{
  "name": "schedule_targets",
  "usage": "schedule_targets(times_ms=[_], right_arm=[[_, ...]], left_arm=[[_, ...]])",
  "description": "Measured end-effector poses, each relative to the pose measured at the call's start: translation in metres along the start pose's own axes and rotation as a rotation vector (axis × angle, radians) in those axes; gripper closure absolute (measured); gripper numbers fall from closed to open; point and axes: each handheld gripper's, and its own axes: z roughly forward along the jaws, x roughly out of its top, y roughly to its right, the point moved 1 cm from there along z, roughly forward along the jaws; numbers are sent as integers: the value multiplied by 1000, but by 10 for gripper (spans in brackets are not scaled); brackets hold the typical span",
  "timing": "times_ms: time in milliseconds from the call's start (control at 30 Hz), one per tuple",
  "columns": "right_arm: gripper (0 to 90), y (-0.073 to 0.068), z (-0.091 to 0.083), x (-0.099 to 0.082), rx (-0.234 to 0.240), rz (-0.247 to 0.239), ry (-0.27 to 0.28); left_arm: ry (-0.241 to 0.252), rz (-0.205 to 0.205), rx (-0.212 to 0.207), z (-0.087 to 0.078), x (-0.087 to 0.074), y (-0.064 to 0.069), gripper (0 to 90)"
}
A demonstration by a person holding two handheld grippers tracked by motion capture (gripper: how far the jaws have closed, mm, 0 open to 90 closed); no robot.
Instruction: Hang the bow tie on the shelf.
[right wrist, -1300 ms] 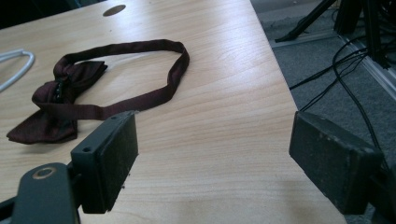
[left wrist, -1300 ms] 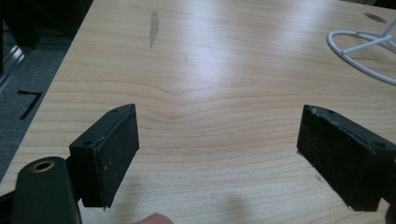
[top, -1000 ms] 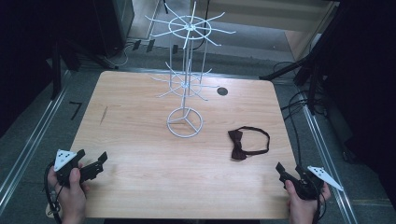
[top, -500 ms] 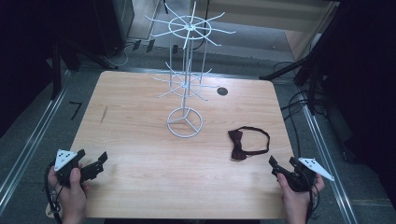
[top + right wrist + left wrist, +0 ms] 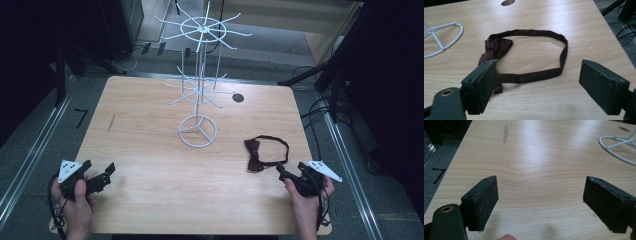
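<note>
High view: right gripper [image 5: 281, 171] now nearer the dark red bow tie [image 5: 255, 155] than a second ago, jaws apart; left gripper [image 5: 107, 175] unmoved at near left. Likely reaching. Left gripper view: spread wide over bare wooden table [image 5: 536, 157]. Right gripper view: strap between jaws, ungripped; white wire stand [image 5: 439, 35] far left, dark room beyond.

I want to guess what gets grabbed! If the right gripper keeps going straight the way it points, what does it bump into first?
Probably the dark red bow tie. The right gripper is open, its jaws pointing at the strap just ahead on the table, though the exact gap is hard to judge.
</note>
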Motion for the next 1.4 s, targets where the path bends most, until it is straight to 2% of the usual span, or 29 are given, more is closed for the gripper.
schedule_targets(times_ms=[367,667,767,933,1167,1333,1400], right_arm=[[156,-21,21,4,15,-26,-61],[177,-37,38,5,36,-48,-135],[185,-49,47,5,46,-76,-162],[190,-55,53,4,54,-83,-177],[259,-64,67,5,66,-89,-213],[306,-67,74,-1,44,-98,-257],[336,-69,75,-2,33,-115,-255]], left_arm=[[-4,-3,-2,0,0,0,135],[-4,-6,-3,0,0,0,135],[-5,-9,-5,0,0,-1,136],[-6,-11,-7,1,0,-1,136],[-5,-15,-6,1,0,-1,135],[-7,-15,-5,1,0,-1,135],[-7,-15,-6,1,0,-1,136]])
